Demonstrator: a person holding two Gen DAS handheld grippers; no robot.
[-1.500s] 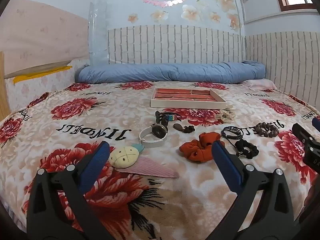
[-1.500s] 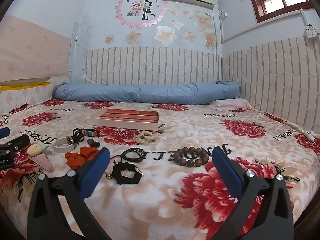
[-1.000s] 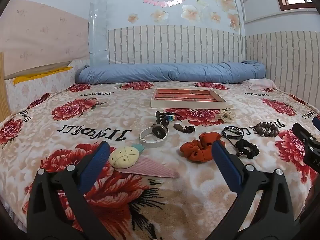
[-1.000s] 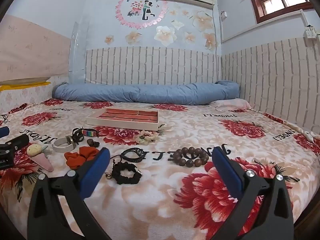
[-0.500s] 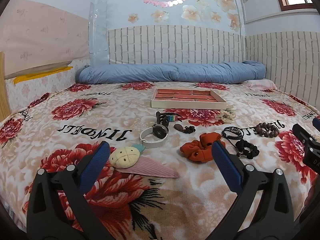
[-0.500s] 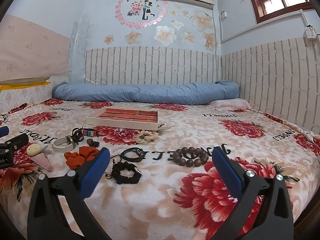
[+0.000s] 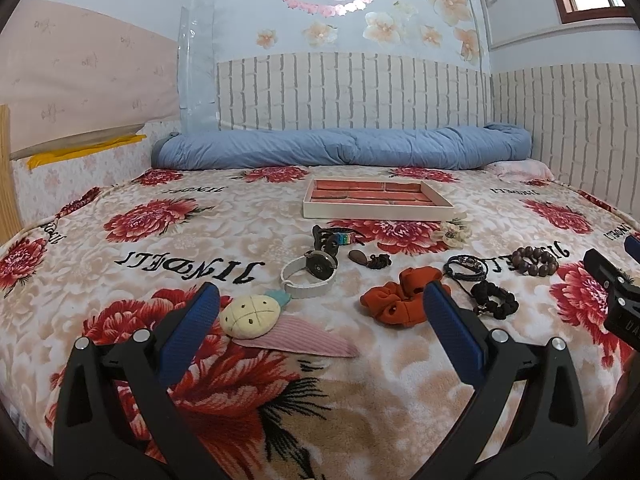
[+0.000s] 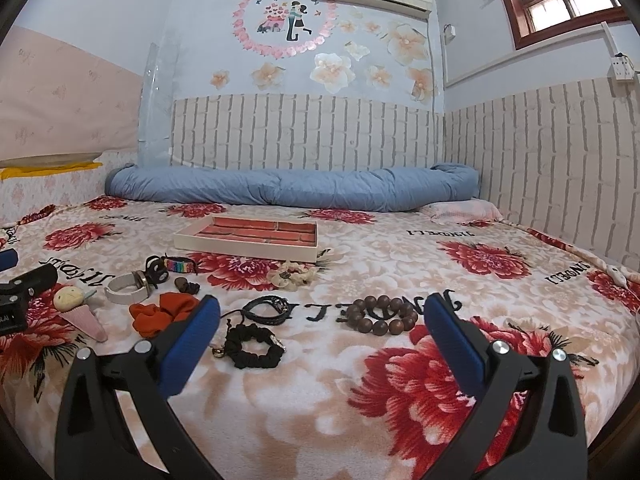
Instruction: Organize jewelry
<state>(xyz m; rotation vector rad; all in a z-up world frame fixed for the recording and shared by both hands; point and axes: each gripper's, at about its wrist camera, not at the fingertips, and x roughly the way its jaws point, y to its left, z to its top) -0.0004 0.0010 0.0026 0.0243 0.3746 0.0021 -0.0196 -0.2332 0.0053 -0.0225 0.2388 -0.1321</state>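
On the bed point(image 8: 400, 420), the tray point(image 8: 248, 245) lies at 12 o'clock; beads point(image 8: 380, 314) at 3, watch point(image 8: 126, 287) at 9.

left tool point(image 7: 320, 304) agape, empty | ice-cream clip point(image 7: 272, 322) between pads | tray point(image 7: 376, 212) beyond

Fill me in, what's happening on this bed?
A person holds two grippers above a floral blanket, both open and empty. The left gripper faces a pineapple plush clip and an orange scrunchie; the right gripper faces a black scrunchie and a wooden bead bracelet. The compartment tray behind looks empty. Sorting hasn't started.
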